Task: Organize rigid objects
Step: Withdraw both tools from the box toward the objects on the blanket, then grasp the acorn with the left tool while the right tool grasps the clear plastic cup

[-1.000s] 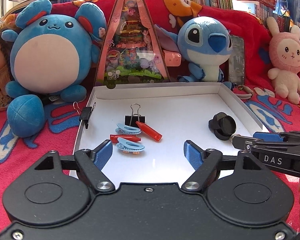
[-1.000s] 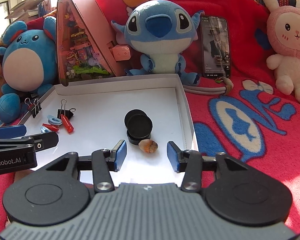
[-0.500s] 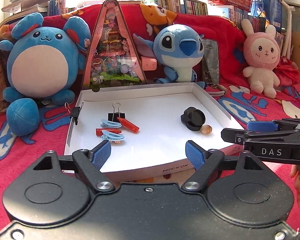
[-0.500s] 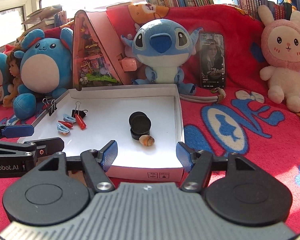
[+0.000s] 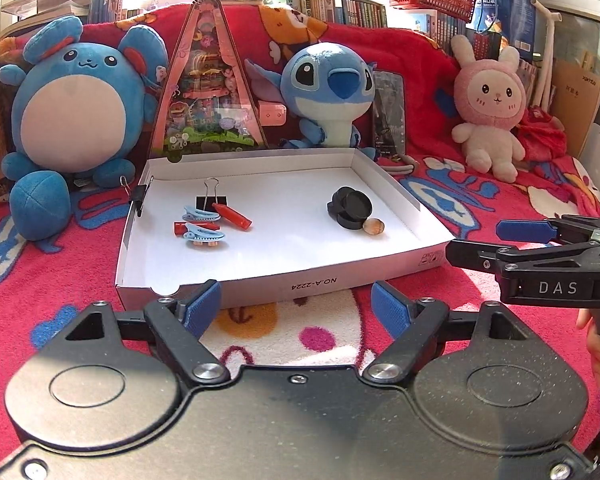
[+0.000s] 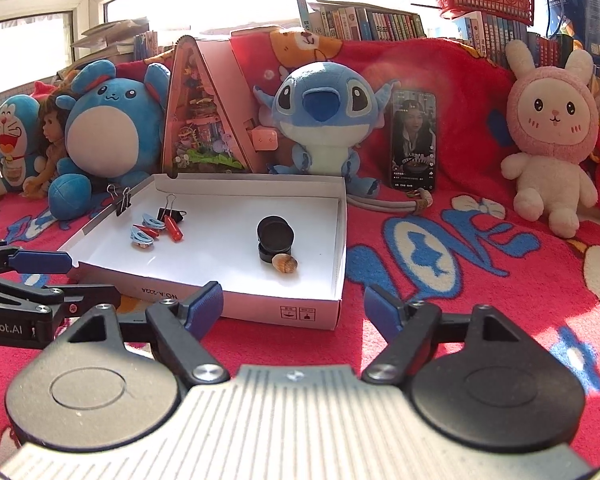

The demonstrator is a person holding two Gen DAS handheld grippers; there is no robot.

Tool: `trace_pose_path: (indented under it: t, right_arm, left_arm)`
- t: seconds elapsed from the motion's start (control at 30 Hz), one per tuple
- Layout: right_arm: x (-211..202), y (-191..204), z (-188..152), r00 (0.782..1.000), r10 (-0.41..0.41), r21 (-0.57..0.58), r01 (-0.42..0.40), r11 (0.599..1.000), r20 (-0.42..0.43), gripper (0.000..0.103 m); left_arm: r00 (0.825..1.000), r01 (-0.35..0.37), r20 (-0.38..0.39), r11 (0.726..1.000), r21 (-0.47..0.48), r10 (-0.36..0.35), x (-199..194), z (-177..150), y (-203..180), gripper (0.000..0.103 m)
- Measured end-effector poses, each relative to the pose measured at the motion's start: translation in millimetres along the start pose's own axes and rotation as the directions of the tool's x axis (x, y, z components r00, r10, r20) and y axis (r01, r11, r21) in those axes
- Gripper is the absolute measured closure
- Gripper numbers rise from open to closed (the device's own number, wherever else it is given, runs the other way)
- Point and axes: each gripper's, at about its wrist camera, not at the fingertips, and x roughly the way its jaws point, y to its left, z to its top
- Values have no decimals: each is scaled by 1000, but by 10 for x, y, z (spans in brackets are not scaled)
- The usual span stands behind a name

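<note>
— Setting? 
— Red patterned blanket (image 5: pixel 480 200) with plush toys along the back; a shallow white box (image 5: pixel 284 284) lies on it.

— Contents of the box, left to right? 
— Binder clip (image 5: pixel 140 196) on the left wall; inside, a second binder clip (image 5: pixel 209 199), two blue hair clips (image 5: pixel 200 224), red pieces (image 5: pixel 234 216); well apart, black round containers (image 5: pixel 350 208) touching a small shell (image 5: pixel 374 227).

— Tools? 
— Left tool (image 5: pixel 296 304) and right tool (image 6: pixel 294 306): both spread wide, holding nothing, just short of the box's near wall.
</note>
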Motion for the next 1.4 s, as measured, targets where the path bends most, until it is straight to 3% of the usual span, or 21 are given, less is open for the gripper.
trace_pose_path:
  t: [0.33, 0.8, 1.1, 1.4]
  right_arm:
    - [-148, 42, -273, 1000, 19, -42, -19, 999, -19, 15]
    - [-368, 64, -478, 999, 23, -65, -24, 998, -23, 12]
    - [-581, -60, -578, 1000, -1, -94, -2, 996, -25, 9]
    - [-612, -60, -663, 999, 13, -113, -17, 993, -33, 7]
  left_arm:
    - [997, 31, -74, 999, 9, -30, -13, -248, -95, 22]
    - [991, 73, -116, 997, 25, -69, -129, -479, -218, 22]
    - [980, 149, -140, 987, 68, -138, -248, -628, -412, 22]
    - [972, 198, -152, 973, 116, -180, -284, -717, -606, 42]
